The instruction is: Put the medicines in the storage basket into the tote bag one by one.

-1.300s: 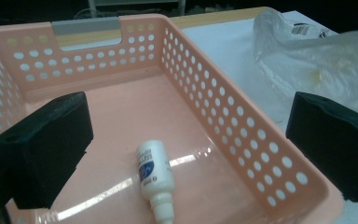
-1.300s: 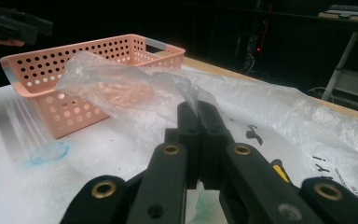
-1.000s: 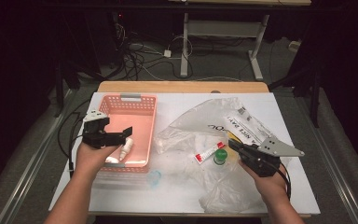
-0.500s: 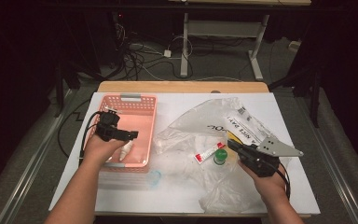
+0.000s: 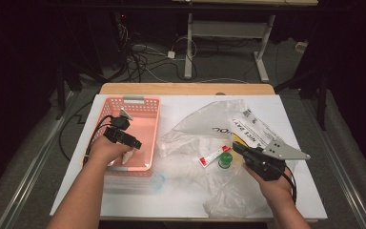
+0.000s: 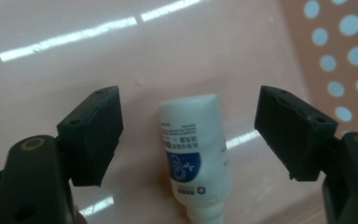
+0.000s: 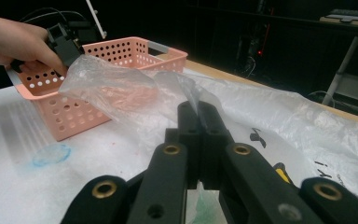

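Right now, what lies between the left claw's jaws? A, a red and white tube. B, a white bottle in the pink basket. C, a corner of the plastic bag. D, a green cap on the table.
B: the left gripper view shows a white bottle lying on the basket floor between the left claw's jaws, with a gap on each side.

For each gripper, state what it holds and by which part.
The left gripper holds nothing; its jaws, just closing, straddle the white bottle in the pink basket. The right gripper pinches the clear plastic bag by a gathered fold.
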The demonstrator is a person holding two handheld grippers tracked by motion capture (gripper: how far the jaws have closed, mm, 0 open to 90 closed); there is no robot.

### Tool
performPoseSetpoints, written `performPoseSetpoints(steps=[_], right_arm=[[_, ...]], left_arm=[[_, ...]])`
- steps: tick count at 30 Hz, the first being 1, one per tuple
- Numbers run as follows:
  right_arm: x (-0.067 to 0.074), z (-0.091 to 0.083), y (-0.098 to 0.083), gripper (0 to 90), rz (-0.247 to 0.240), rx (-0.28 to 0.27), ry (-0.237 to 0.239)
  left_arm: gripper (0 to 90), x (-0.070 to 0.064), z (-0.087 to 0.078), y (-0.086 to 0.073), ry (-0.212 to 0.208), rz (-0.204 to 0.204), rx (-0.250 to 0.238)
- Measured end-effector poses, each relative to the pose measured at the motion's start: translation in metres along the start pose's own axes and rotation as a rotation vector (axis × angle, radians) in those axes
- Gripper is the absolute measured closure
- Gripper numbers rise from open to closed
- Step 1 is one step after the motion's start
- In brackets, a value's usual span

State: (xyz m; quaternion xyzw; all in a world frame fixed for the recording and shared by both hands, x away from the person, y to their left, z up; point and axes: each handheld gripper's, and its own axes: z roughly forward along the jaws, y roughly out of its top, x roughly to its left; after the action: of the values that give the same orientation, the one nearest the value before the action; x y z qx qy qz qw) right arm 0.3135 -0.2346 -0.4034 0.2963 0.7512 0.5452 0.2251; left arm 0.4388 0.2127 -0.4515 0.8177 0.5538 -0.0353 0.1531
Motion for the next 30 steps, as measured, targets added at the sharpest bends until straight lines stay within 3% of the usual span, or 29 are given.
performPoseSetpoints(steps=[4, 8, 10, 13, 18, 26, 30], right_arm=[[0.000, -0.001, 0.000, 90.0, 0.003, -0.004, -0.001], [0.001, 0.000, 0.000, 90.0, 0.000, -0.006, 0.003], [0.001, -0.001, 0.001, 90.0, -0.002, -0.006, 0.003], [0.001, -0.001, 0.002, 90.0, 0.001, -0.011, 0.001], [0.001, -0.001, 0.002, 90.0, 0.000, -0.011, 0.001], [-0.001, -0.002, 0.001, 90.0, 0.004, -0.010, -0.001], [0.000, -0.002, 0.001, 90.0, 0.002, -0.009, 0.000]], left_arm=[[33.6, -0.001, -0.001, 0.000, 0.017, -0.010, 0.009], [39.4, -0.002, 0.003, 0.001, 0.019, -0.017, 0.060], [44.3, -0.004, 0.006, 0.001, 0.028, -0.002, 0.081], [55.7, -0.007, 0.007, 0.002, 0.048, 0.026, 0.074], [58.1, -0.012, 0.008, 0.001, 0.057, 0.069, 0.058], [58.2, -0.017, -0.003, -0.003, 0.054, 0.113, -0.064], [58.2, -0.019, -0.019, -0.010, 0.016, 0.125, -0.172]])
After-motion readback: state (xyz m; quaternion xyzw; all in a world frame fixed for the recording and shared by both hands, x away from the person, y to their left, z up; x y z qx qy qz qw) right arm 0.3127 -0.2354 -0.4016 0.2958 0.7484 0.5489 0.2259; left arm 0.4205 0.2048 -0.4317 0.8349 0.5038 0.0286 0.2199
